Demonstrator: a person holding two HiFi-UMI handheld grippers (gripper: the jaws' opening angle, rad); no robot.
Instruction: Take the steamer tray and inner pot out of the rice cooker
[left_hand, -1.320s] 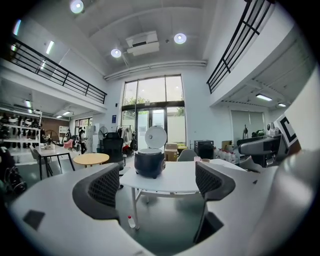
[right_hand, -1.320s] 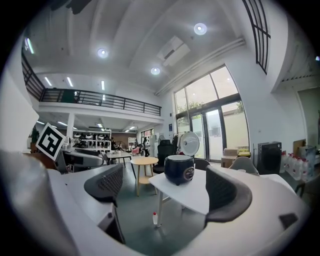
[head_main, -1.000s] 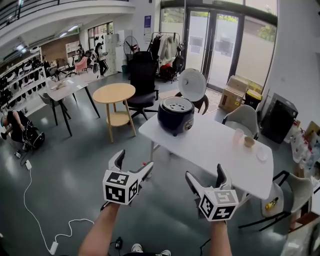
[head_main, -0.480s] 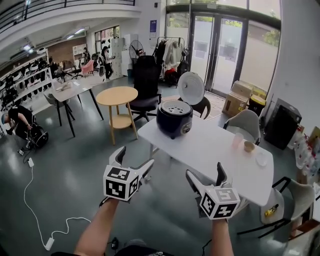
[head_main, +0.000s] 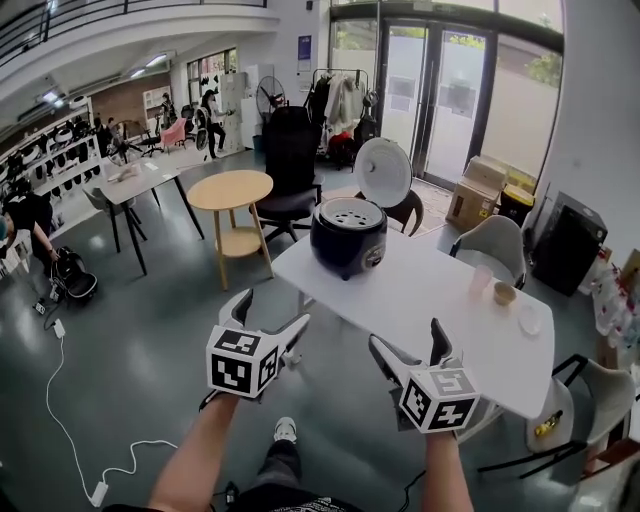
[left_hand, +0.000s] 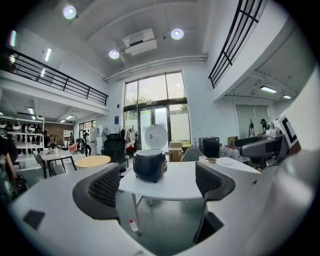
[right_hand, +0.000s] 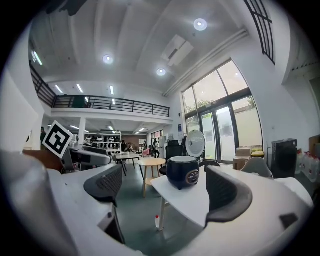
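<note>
Open hall, grey floor (head_main: 140, 360). You hold both grippers over it, short of the white surface (head_main: 440, 300): left gripper (head_main: 270, 310) jaws spread, nothing between; right gripper (head_main: 406, 335) the same. Farther on, the dark rice cooker (head_main: 348, 238) sits at the surface's far left end, lid (head_main: 384, 172) up, perforated steamer tray (head_main: 349, 211) seated in its top.

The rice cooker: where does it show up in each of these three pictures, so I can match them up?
Head view: rice cooker just above centre, at the white table's left end.
Left gripper view: rice cooker a little below and left of centre, between the jaws.
Right gripper view: rice cooker a little below and right of centre, between the jaws.
Shared landmark: its round white lid, standing open.
</note>
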